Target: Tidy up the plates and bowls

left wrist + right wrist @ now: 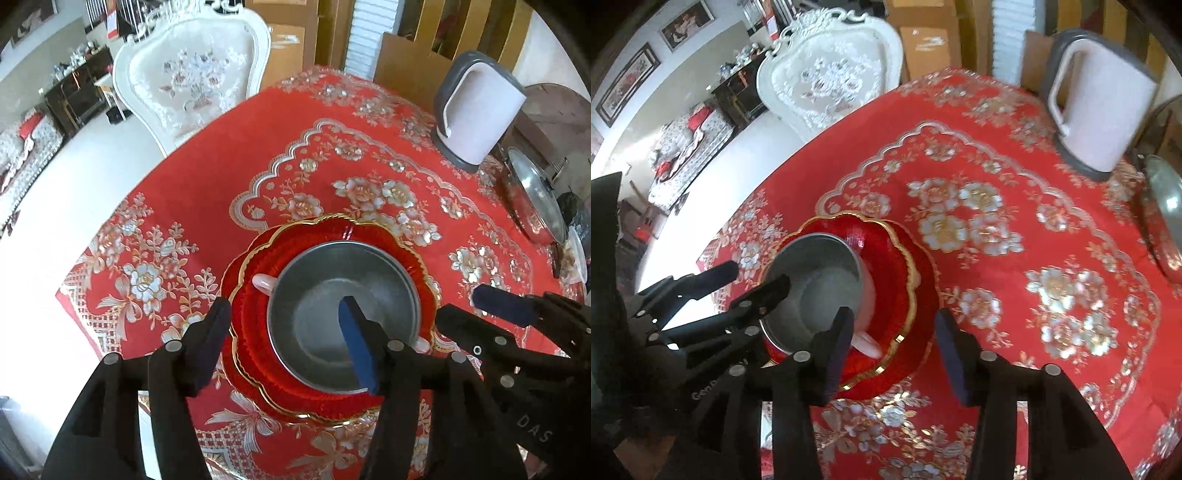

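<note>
A steel bowl with pale side lugs sits on a stack of red, gold-rimmed scalloped plates near the table's front left. My left gripper is open above them. Its blue-padded finger hangs over the bowl's inside, and the other finger is out past the plates' left rim. In the right wrist view the bowl and plates lie just ahead of my open right gripper. One of its fingers is over the bowl's near lug, the other beyond the plates' right edge. Each gripper shows in the other's view, the right gripper and the left gripper.
A red flowered tablecloth covers the table. A white and grey kettle stands at the back right, with a lidded pot beside it. A white upholstered chair stands behind the table's far left corner.
</note>
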A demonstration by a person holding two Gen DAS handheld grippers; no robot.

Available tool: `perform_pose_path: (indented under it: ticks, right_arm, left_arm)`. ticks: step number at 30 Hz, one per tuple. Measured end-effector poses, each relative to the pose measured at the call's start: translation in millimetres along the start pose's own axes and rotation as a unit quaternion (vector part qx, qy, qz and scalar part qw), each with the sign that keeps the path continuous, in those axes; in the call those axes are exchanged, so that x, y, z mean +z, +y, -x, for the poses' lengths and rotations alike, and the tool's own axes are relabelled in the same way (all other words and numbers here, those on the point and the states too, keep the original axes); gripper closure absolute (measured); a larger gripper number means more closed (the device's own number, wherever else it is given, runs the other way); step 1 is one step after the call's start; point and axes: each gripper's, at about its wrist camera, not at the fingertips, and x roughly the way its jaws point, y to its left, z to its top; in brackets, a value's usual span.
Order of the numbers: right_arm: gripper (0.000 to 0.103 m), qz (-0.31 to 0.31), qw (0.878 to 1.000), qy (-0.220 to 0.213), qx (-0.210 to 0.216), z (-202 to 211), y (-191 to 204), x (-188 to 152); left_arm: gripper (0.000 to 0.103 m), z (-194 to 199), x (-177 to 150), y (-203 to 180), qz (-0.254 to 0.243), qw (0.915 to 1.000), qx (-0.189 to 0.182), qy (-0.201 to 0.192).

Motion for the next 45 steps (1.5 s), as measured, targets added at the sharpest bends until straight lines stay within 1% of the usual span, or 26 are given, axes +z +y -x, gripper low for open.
perform_pose_path:
  ticks: [5, 7, 8, 10, 14, 18, 28, 33, 37, 45]
  right_arm:
    - [0.044, -0.024, 0.999, -0.025, -0.014, 13, -9, -21]
    - [0.039, -0.035, 0.999, -0.032, -0.02, 14, -12, -29]
    - [0.039, -0.041, 0.998, -0.032, -0.026, 13, -12, -32]
    - [0.039, -0.049, 0.998, -0.031, -0.034, 10, -13, -38]
    - [0.038, -0.064, 0.997, -0.027, -0.039, 3, -12, -45]
    - [0.038, -0.062, 0.997, -0.026, -0.041, -2, -5, -48]
    - [0.038, -0.065, 0.996, -0.034, -0.053, 0, 4, -46]
    - [0.038, -0.071, 0.995, -0.039, -0.063, 1, 6, -46]
    - [0.038, -0.077, 0.994, -0.042, -0.068, 1, 6, -48]
    - [0.038, -0.076, 0.993, -0.042, -0.082, 2, 9, -48]
  left_arm:
    - [0.043, 11, -12, -10, -0.003, 1.0, 0.001, -0.006]
    - [0.042, 13, -19, -15, -0.01, 0.9999, 0.008, -0.006]
    - [0.042, 13, -22, -18, -0.014, 0.9998, 0.012, -0.005]
    - [0.042, 14, -29, -21, -0.019, 0.9995, 0.024, -0.008]
    - [0.042, 15, -36, -18, -0.014, 0.9993, 0.033, -0.009]
    - [0.042, 17, -37, -12, -0.007, 0.9988, 0.046, -0.016]
    - [0.042, 20, -36, -3, -0.004, 0.9986, 0.047, -0.025]
    - [0.042, 22, -34, -5, -0.019, 0.9976, 0.058, -0.033]
    - [0.042, 23, -34, -5, -0.021, 0.9975, 0.057, -0.038]
    - [0.042, 22, -34, -4, -0.021, 0.9977, 0.054, -0.035]
